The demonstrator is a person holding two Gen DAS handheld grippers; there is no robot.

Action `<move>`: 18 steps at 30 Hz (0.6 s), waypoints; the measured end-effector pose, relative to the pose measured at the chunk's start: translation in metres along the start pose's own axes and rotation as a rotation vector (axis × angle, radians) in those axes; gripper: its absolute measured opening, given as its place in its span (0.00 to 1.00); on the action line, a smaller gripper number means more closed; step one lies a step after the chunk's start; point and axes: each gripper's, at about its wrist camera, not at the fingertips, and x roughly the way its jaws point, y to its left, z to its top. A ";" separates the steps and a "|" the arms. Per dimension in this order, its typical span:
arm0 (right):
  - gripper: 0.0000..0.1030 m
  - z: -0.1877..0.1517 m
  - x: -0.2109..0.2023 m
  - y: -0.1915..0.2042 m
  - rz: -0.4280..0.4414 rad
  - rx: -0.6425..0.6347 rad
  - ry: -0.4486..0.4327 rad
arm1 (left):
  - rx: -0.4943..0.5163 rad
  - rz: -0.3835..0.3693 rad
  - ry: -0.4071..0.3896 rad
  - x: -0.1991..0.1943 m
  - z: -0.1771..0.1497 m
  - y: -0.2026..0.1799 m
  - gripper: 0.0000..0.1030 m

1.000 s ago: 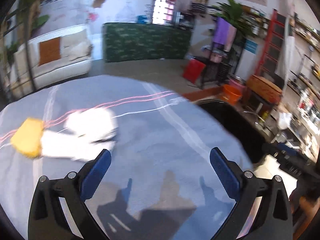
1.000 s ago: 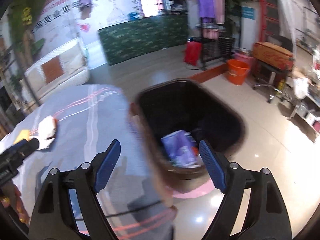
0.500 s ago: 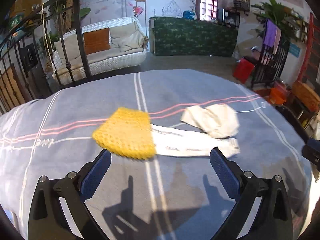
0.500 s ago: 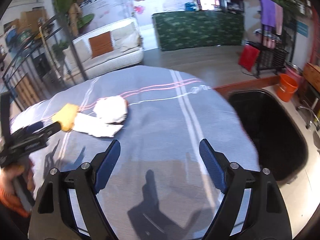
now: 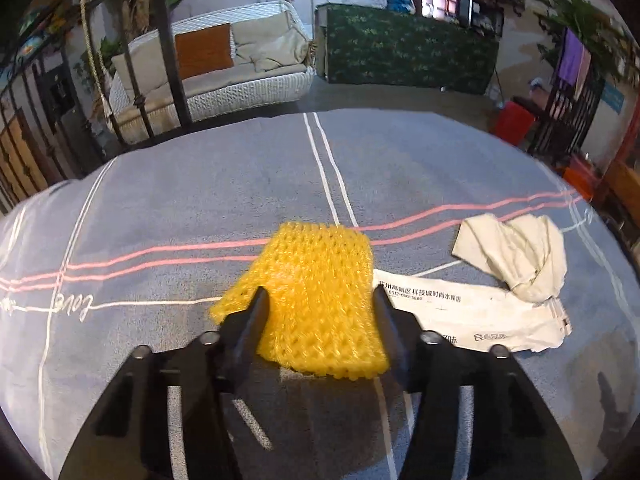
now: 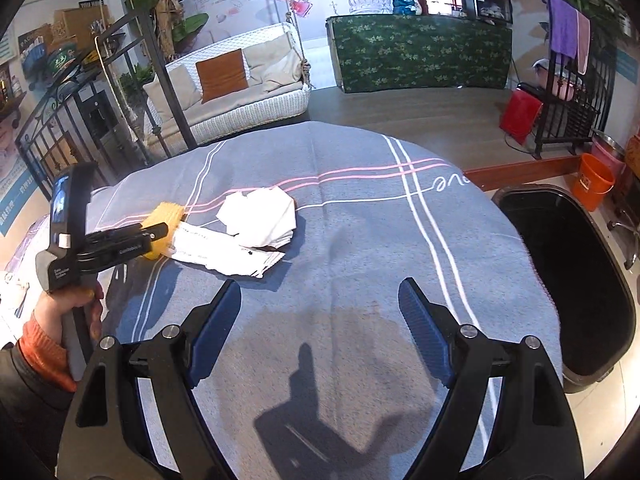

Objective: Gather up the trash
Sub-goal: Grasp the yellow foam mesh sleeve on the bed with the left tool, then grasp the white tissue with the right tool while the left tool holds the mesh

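A yellow foam net [image 5: 316,296] lies on the grey-blue tablecloth [image 5: 200,208]. My left gripper [image 5: 318,300] is closed on it, one finger on each side. It also shows in the right wrist view [image 6: 164,224], with the left gripper [image 6: 154,234] on it. A flat printed paper wrapper [image 5: 472,320] and a crumpled white paper [image 5: 520,256] lie to its right; both show in the right wrist view, wrapper [image 6: 224,250] and crumpled paper [image 6: 260,220]. My right gripper [image 6: 320,320] is open and empty above the table's near part. A black trash bin [image 6: 576,272] stands right of the table.
An orange bucket [image 6: 594,180] and a red bag [image 6: 520,114] stand on the floor beyond the bin. A white wicker sofa [image 6: 240,96] and a green patterned counter [image 6: 420,54] stand behind the table. A black metal railing [image 6: 80,120] is at left.
My left gripper swung left from the bin side, moved onto the yellow foam net and closed on it. My right gripper swung from over the bin back over the table and stayed open.
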 end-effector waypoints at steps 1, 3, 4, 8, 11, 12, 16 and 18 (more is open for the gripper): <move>0.78 0.001 0.002 0.002 0.004 0.000 0.004 | -0.018 -0.008 -0.006 -0.003 -0.001 0.003 0.32; 0.78 0.002 0.008 0.005 0.016 -0.004 0.012 | -0.043 -0.033 -0.018 -0.011 -0.001 0.007 0.22; 0.78 0.003 0.010 0.007 0.023 -0.006 0.015 | -0.051 -0.036 -0.026 -0.015 -0.001 0.006 0.21; 0.78 0.008 0.021 0.019 0.053 -0.029 0.020 | -0.095 -0.050 -0.084 -0.039 -0.006 0.011 0.20; 0.77 0.016 0.029 0.029 0.060 -0.058 0.020 | -0.129 -0.069 -0.118 -0.054 -0.012 0.010 0.20; 0.77 0.020 0.034 0.032 0.065 -0.065 0.022 | -0.140 -0.071 -0.136 -0.063 -0.015 0.010 0.20; 0.77 0.034 0.055 0.041 0.083 -0.072 0.045 | -0.153 -0.077 -0.178 -0.082 -0.020 0.007 0.20; 0.76 0.042 0.070 0.042 0.095 -0.062 0.068 | -0.153 -0.086 -0.180 -0.089 -0.024 0.005 0.20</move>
